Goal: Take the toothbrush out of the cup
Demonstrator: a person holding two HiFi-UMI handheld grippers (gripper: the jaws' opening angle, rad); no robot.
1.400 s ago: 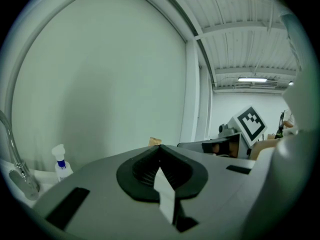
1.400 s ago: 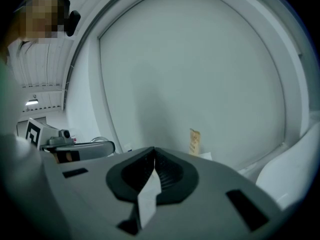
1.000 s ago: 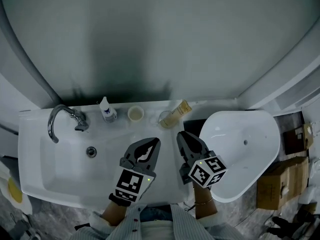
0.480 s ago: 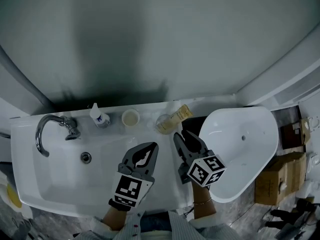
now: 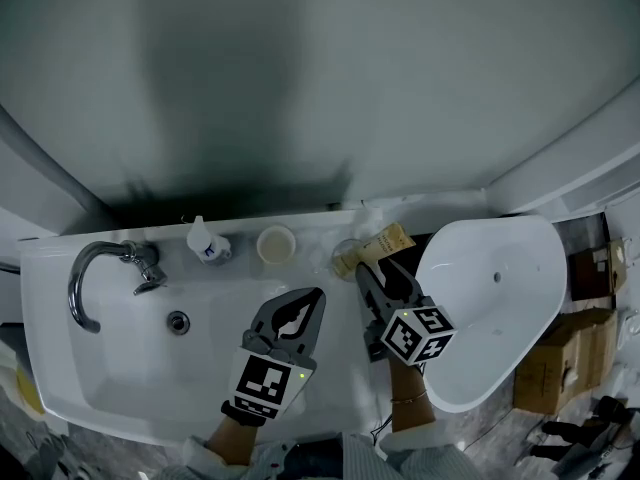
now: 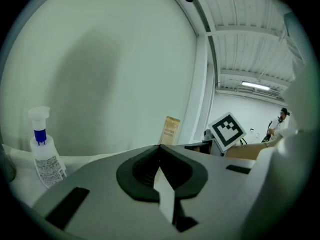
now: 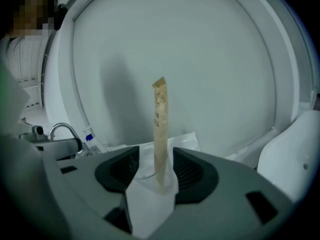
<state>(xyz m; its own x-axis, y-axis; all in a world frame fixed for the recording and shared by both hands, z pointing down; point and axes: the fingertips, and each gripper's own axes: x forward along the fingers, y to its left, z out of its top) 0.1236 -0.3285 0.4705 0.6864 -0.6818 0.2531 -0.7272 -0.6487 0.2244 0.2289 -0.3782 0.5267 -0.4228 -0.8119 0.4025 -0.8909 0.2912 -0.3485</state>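
Observation:
A toothbrush in a tan paper sleeve [image 5: 385, 243] leans in a clear cup [image 5: 346, 259] at the back of the white sink counter [image 5: 320, 226]. My right gripper [image 5: 380, 272] sits just in front of the cup. Its jaws have just been opening and now stand open. In the right gripper view the sleeve [image 7: 160, 114] rises upright from the cup [image 7: 146, 172], framed by the parted jaws [image 7: 156, 152] and untouched by them. My left gripper [image 5: 312, 299] hovers over the basin to the left, shut and empty [image 6: 160, 148]. From there the sleeve [image 6: 171, 130] shows beyond its tips.
A chrome faucet [image 5: 95, 273] curves over the basin at left, with the drain [image 5: 178, 320] below it. A small white bottle [image 5: 205, 246] and a cream cup [image 5: 276, 243] stand on the back ledge. A white tub [image 5: 500, 308] lies at right, cardboard boxes [image 5: 565, 358] beyond.
The right gripper's jaws went from shut to open as it closed in on the clear cup. The left gripper shifted slightly and stayed shut.

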